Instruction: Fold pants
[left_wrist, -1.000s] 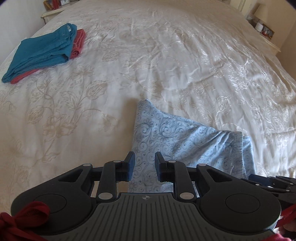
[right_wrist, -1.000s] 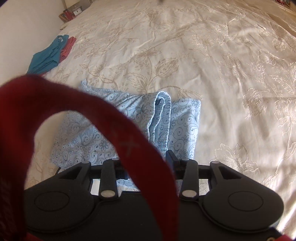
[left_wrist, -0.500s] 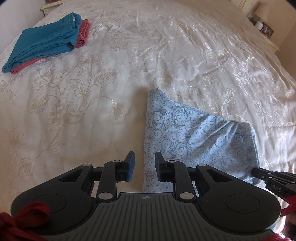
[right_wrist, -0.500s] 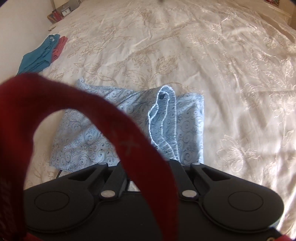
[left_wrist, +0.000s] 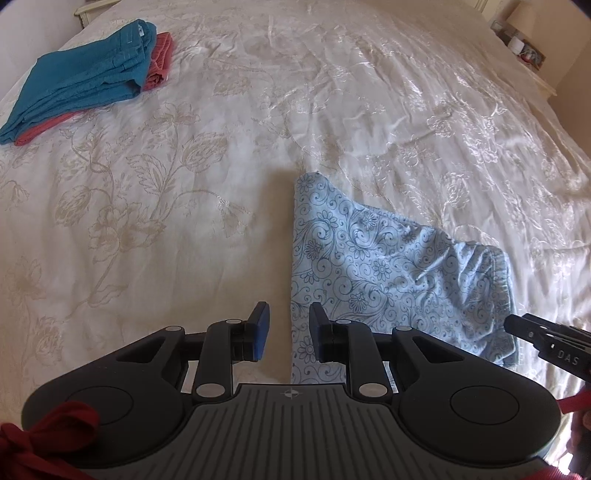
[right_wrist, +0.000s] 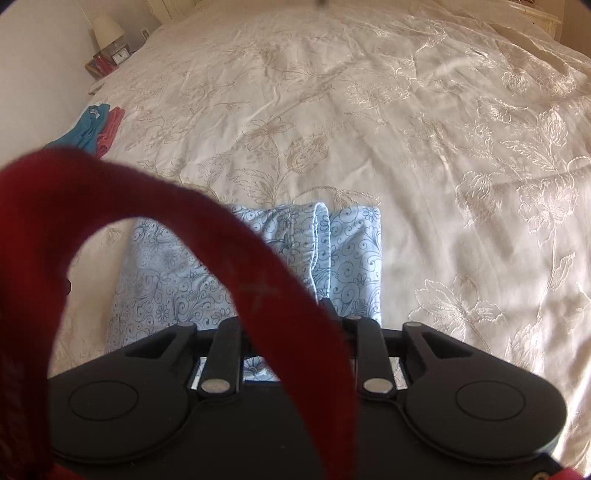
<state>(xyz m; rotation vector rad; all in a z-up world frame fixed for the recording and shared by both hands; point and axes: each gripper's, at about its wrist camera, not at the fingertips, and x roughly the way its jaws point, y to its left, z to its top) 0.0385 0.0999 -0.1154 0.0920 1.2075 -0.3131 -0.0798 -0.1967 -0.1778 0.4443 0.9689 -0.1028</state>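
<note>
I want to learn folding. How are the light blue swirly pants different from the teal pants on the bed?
The light blue pants carry a dark swirl and flower print; the teal pants are plain. The light blue pants lie right by the grippers, rumpled at one end, straight on the bedspread; the teal pants sit far off near the bed's edge, stacked on a red garment. Both are folded and lying on the bed.

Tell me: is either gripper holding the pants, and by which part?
Nothing is held. The left gripper's jaws stand open over the edge of the blue pants. The right gripper's jaws have just opened; a red strap hides whether cloth lies between them.
</note>
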